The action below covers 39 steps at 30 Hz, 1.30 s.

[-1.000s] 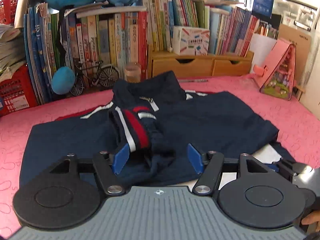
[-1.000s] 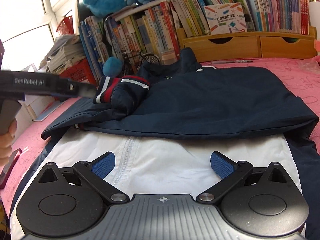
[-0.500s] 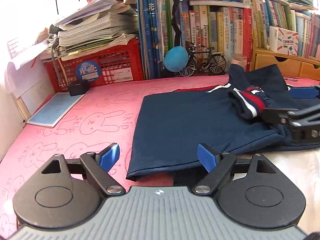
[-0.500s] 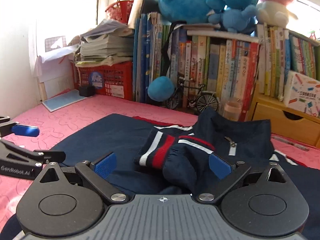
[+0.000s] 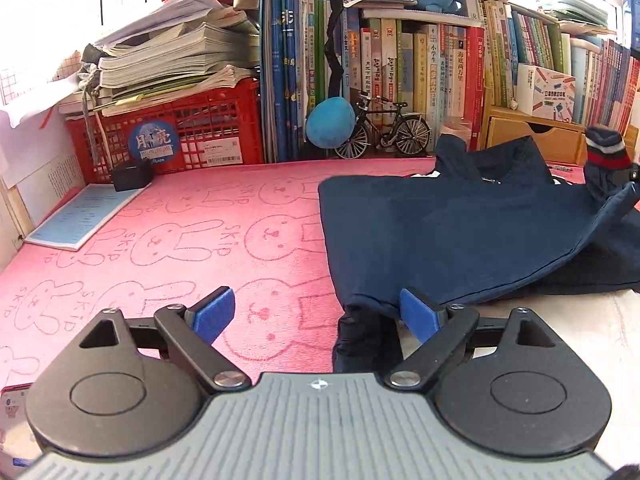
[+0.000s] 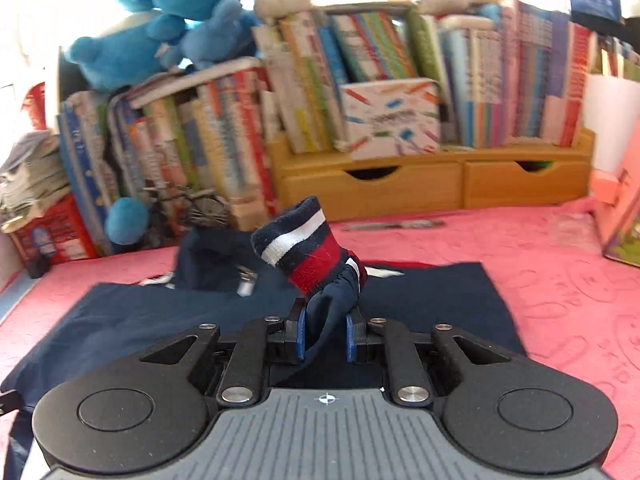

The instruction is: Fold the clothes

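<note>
A navy jacket lies partly folded on the pink mat; its white lining shows at the lower right. My left gripper is open, low over the mat at the jacket's near left corner, with its right pad against the fabric edge. My right gripper is shut on the jacket's sleeve just below the striped navy, white and red cuff, which stands up above the jacket. The lifted cuff also shows at the far right of the left wrist view.
A red crate with stacked papers, a row of books, a model bicycle, a blue plush ball and wooden drawers line the back. A blue booklet lies at the mat's left edge. A pink box stands at the right.
My right gripper has closed on the sleeve near the cuff and raised it off the jacket. My left gripper has moved further left toward the jacket's near corner, still open.
</note>
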Each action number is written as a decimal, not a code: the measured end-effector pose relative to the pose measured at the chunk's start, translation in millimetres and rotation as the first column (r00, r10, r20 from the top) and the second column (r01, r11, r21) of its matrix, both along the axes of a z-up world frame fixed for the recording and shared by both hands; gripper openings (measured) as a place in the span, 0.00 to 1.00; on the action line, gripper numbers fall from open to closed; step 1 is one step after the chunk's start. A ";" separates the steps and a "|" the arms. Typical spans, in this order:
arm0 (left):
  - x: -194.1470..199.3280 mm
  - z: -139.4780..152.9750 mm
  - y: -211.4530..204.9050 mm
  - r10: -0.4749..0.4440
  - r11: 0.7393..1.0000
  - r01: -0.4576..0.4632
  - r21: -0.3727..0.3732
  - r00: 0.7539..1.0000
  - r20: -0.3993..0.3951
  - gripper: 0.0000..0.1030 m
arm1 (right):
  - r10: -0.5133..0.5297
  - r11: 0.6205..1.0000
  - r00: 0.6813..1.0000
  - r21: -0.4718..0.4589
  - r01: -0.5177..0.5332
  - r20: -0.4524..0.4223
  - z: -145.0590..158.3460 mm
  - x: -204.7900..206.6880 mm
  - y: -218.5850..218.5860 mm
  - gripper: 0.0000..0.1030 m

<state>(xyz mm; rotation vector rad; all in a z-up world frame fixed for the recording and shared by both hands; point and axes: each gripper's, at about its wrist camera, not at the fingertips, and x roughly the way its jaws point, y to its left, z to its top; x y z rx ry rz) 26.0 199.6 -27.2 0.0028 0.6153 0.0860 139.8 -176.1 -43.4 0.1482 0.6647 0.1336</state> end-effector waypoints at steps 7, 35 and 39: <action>-4.4 0.6 -4.1 -0.025 1.000 0.025 0.011 1.000 0.001 0.91 | -0.094 0.986 0.995 0.134 0.098 -0.039 -38.4 -9.8 -41.9 0.82; 76.6 -7.6 -49.2 -0.055 0.992 0.064 0.109 0.995 -0.083 0.95 | 0.388 0.910 0.916 -0.202 -0.363 0.105 -16.3 -20.2 50.2 0.50; 69.8 -18.3 -29.7 -0.039 0.995 0.046 0.088 0.996 -0.082 0.97 | 0.355 0.918 0.934 -0.202 -0.341 0.034 -38.4 -5.7 41.4 0.47</action>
